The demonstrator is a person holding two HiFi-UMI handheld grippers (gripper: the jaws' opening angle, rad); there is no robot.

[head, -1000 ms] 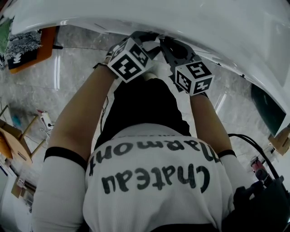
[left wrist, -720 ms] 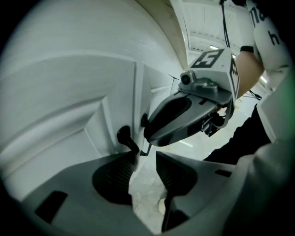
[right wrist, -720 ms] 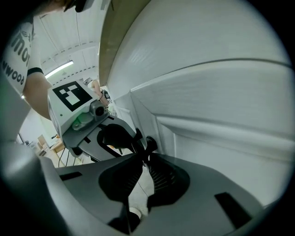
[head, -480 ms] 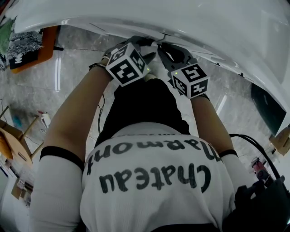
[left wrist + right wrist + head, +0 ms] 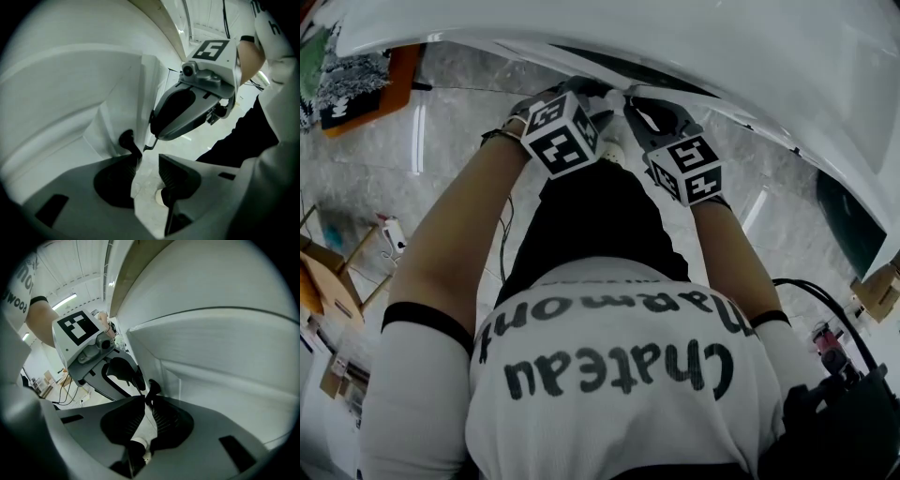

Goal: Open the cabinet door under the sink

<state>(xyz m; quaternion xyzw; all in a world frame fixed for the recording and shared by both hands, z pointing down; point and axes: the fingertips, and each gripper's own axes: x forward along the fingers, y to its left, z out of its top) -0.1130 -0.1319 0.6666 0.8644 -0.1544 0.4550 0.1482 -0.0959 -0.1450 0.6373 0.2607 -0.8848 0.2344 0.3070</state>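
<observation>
The left gripper (image 5: 146, 158) is held with its jaws apart. The upright edge of a plain white cabinet door (image 5: 122, 84) is seen against the pad at that view's left, and floor shows in the gap to the other pad. The right gripper (image 5: 146, 401) is seen with its jaws drawn almost together, with only a thin pale slit left between the pads; whether anything is nipped there cannot be told. A second white door (image 5: 211, 380), equally flat and smooth, is seen just beside its tip. In the head view both grippers are placed side by side, close under the overhanging white worktop (image 5: 694, 28), where a dark slit (image 5: 628, 73) is shown above the door tops. The floor (image 5: 459, 122) below is laid in pale grey marbled tile with bright reflections. An orange object (image 5: 394, 89) carrying something shaggy and grey is seen at the upper left, and a black cable (image 5: 825, 295) at the lower right.
</observation>
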